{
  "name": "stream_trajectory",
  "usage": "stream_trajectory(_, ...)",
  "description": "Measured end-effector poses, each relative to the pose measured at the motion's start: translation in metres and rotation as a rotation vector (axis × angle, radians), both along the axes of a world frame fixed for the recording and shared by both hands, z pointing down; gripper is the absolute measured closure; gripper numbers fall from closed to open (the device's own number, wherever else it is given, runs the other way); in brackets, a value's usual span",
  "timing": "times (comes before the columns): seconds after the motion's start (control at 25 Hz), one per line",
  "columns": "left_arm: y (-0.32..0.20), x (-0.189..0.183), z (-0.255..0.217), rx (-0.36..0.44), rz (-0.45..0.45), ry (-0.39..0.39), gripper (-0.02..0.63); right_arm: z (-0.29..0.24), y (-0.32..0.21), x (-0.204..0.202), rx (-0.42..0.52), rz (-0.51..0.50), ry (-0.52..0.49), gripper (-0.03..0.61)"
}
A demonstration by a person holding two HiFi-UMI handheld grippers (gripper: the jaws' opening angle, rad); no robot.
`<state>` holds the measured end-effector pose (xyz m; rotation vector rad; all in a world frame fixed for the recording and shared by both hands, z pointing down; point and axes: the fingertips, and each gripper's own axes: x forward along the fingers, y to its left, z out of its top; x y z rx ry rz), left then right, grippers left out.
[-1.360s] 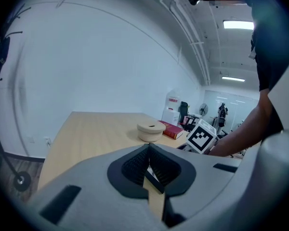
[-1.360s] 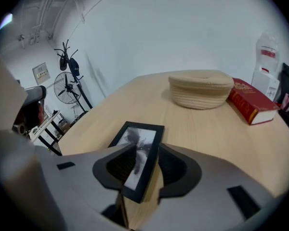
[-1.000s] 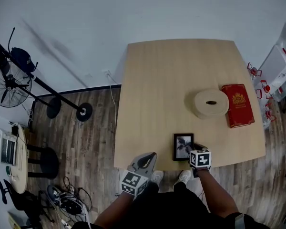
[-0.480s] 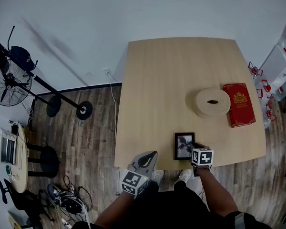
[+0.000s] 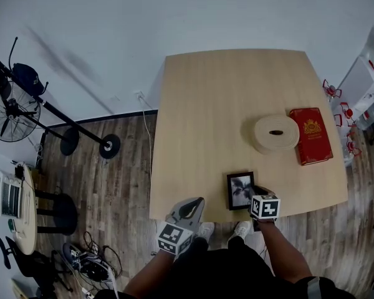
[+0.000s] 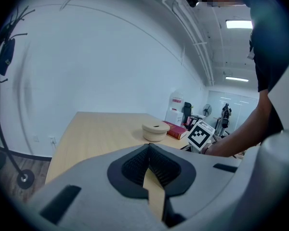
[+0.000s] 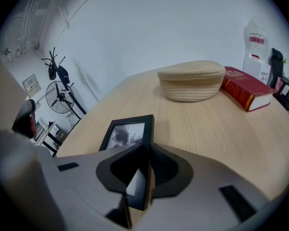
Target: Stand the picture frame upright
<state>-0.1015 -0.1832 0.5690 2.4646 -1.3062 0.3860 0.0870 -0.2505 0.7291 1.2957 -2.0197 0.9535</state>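
- Hardly anything has moved in the last second: my right gripper (image 5: 254, 194) has stayed at the near right corner of the picture frame (image 5: 240, 190), and the frame has kept its place near the table's (image 5: 206, 104) near edge.
- My right jaws are closed on the frame's black right edge. In the right gripper view that edge stands between the two pads, with the glass and the grey picture running away to the far side.
- I cannot tell whether the frame lies fully flat on the wood or is slightly raised at my end. It is not upright.
- My left gripper (image 5: 197, 203) hangs at the table's near edge, left of the frame and apart from it. Its jaws are together with nothing between them, and only a sliver of tabletop shows below the tips.
- Farther back and to the right sits a round woven basket (image 5: 276, 134) with a slot in its top.
- Just right of the basket lies a red book (image 5: 310, 136).
- On the floor at the far left stands a fan (image 5: 5, 109).
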Motion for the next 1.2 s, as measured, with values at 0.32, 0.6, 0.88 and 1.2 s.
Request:
stream_trajectory(0.32, -0.004, 0.014, -0.003, -0.005, 0.039, -0.001, 0.614, -0.050, -0.013, 0.014, 0.122, 0.004, -0.043, 0.512)
stream_trajectory(0.6, -0.018, 0.038, -0.009, 0.022, 0.076, 0.001, 0.614, -0.081, -0.030, 0.055, 0.218, 0.064, -0.045, 0.512)
stream_trajectory(0.88, -0.028, 0.059, -0.010, 0.004, 0.077, 0.032, 0.614, -0.084, -0.049, 0.092, 0.273, 0.115, -0.036, 0.512)
stream_trajectory(1.2, -0.033, 0.076, -0.011, -0.007, 0.072, 0.016, 0.614, -0.078, -0.080, 0.118, 0.291, 0.147, -0.030, 0.512)
